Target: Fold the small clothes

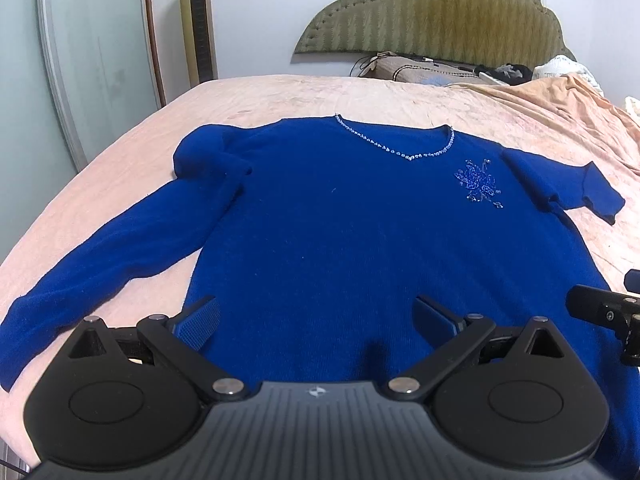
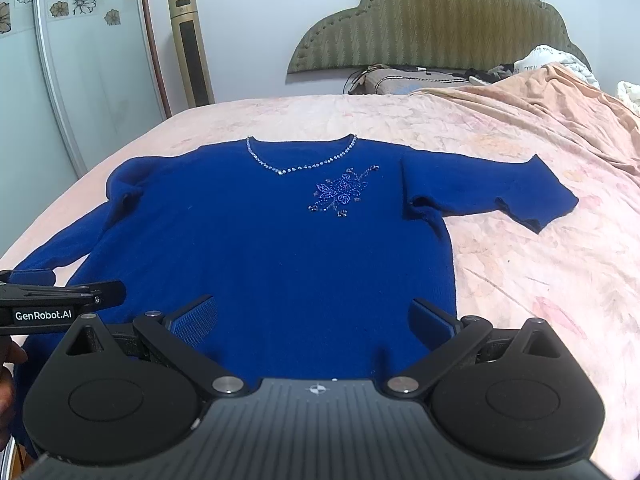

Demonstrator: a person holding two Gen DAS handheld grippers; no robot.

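Two grippers hang low over the near hem of a blue sweater, which lies face up and spread flat on the bed, straight ahead of the fingers. The left gripper has its fingers wide apart and holds nothing; the right gripper is the same, empty, with its right finger close to the side edge of the sweater. No fold is started yet, I judge. One sleeve, out beyond the left fingers, lies long and partly bunched at the shoulder; the other sleeve looks already turned back short. The risk is to pinch only the top layer of the knit, or also the pink bedsheet under it, so the fold drags crooked.
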